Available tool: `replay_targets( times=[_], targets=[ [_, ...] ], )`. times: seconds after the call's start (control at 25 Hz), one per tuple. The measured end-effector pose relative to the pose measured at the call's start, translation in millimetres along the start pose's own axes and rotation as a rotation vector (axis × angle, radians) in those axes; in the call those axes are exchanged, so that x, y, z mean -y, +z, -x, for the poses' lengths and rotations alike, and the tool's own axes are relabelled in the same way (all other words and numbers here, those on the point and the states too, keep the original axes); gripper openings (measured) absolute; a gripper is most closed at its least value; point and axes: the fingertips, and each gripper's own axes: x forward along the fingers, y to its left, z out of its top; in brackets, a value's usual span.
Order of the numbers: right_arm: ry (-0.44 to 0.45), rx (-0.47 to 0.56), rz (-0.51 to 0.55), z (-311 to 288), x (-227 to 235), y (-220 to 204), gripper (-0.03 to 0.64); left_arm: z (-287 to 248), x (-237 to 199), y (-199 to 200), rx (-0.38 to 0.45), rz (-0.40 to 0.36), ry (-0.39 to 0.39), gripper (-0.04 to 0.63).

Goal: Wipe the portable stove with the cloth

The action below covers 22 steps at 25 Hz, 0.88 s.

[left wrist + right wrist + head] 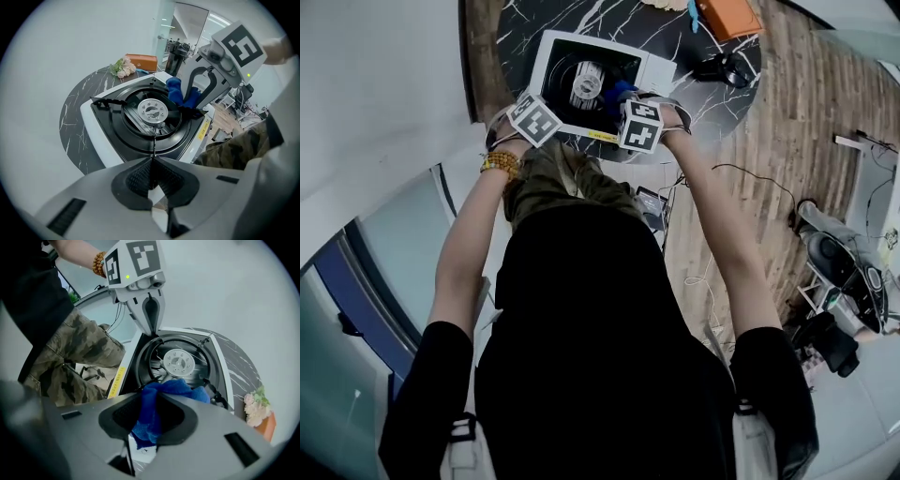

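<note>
The portable stove (546,56) is white with a black recessed top and a round silver burner (586,84). It sits on a round black marble table (675,37). My right gripper (150,416) is shut on a blue cloth (168,392), which is bunched on the black top beside the burner (178,363). My left gripper (152,161) has its jaws together at the stove's near edge (93,126). A thin black prong of the pan support runs up from its tip, and I cannot tell whether it is pinched. From the left gripper view the cloth (176,91) hangs under the right gripper (187,101).
An orange box (140,62) and pale flowers (123,68) lie at the table's far side, with a black object (722,67) to the right. The person's camouflage trousers (79,352) press against the table's near edge. Cables run over the wood floor (787,141).
</note>
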Motion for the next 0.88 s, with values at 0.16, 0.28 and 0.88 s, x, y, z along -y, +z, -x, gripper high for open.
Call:
replay_targets(
  times=[0.16, 0.28, 0.88],
  targets=[
    [-0.054, 0.24, -0.347, 15.1, 11.4, 3.0, 0.089, 2.0, 0.5, -1.7, -0.061, -0.035, -0.032, 0.014],
    [-0.263, 0.401, -0.554, 51.5, 20.6, 2.9, 0.089, -1.4, 4.3, -1.6, -0.051, -0.055, -0.069, 0.015],
    [-0.503, -0.155, -0.762, -25.5, -10.4, 34.0, 0.083, -1.3, 6.6, -7.5, 0.067, -0.316, -0.324, 0.058]
  ],
)
